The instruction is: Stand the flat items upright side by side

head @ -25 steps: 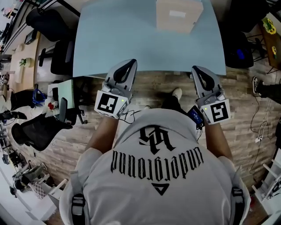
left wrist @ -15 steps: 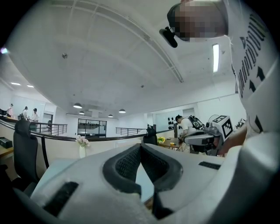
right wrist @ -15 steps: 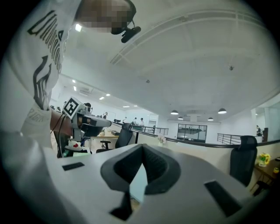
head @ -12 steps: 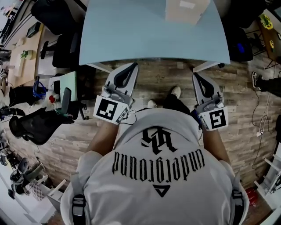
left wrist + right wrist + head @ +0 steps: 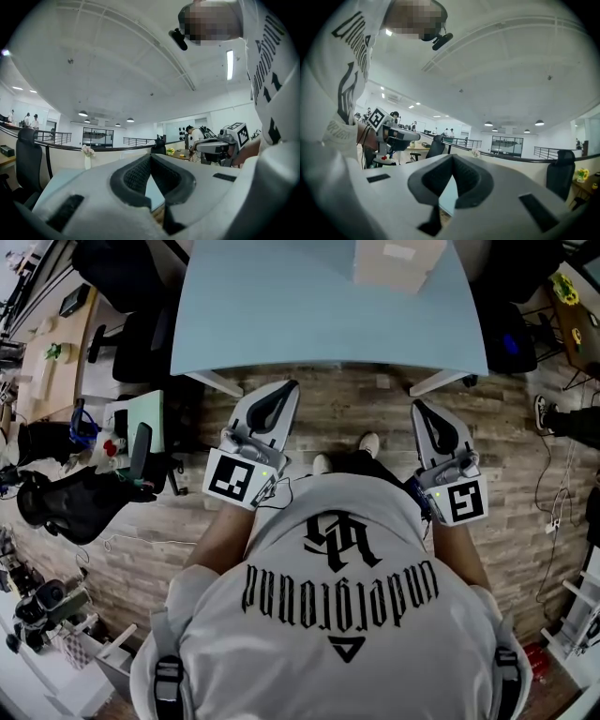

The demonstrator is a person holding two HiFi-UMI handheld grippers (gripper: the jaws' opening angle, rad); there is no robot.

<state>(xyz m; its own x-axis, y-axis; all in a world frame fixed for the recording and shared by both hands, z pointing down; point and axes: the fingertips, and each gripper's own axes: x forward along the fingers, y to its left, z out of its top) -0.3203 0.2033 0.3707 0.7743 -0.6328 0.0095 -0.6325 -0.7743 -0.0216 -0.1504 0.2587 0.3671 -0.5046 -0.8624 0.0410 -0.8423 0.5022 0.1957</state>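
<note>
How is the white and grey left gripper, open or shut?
Shut: on the white and grey left gripper, the dark pads meet at the tip with nothing between them.

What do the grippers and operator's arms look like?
Left gripper and right gripper: light grey moulded shells, dark ribbed pads lining the jaws. Each bears a cube with a black-and-white square marker. Thin dark cable trails off the left one. Person wears a white short-sleeved T-shirt, black lettering.
</note>
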